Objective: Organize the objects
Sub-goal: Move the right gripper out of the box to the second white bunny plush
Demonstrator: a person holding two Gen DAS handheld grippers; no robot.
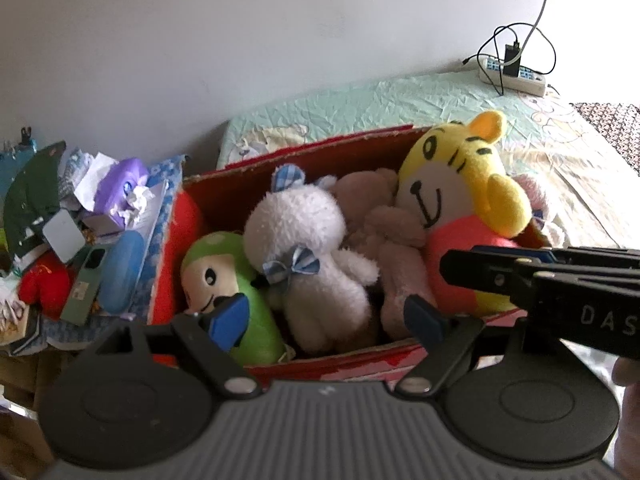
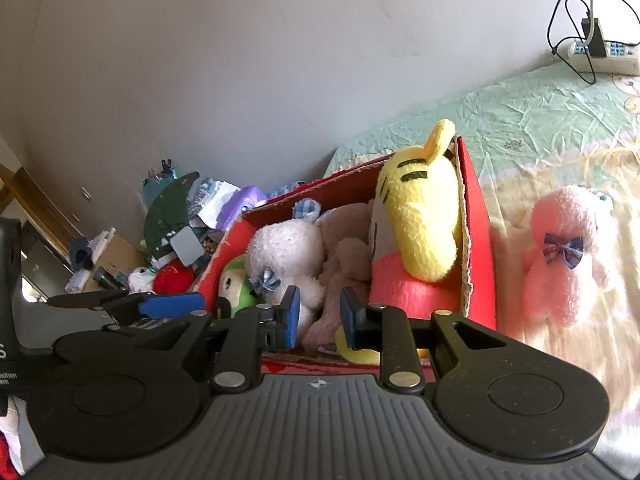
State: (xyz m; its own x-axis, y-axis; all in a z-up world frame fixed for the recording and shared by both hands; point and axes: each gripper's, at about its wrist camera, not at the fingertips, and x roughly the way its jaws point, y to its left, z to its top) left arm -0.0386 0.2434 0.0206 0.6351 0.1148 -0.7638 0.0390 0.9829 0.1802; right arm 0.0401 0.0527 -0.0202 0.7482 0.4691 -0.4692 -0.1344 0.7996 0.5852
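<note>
Left gripper (image 1: 328, 318) gapes wide, right gripper (image 2: 320, 316) narrower, seemingly empty, at red box (image 2: 478, 208) rim.

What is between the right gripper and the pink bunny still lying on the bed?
Nothing visible. The pink bunny lies on the bed just outside the red box, to the right of the right gripper. Its fingers are open and empty, pointing into the box, so it would swing right.
</note>
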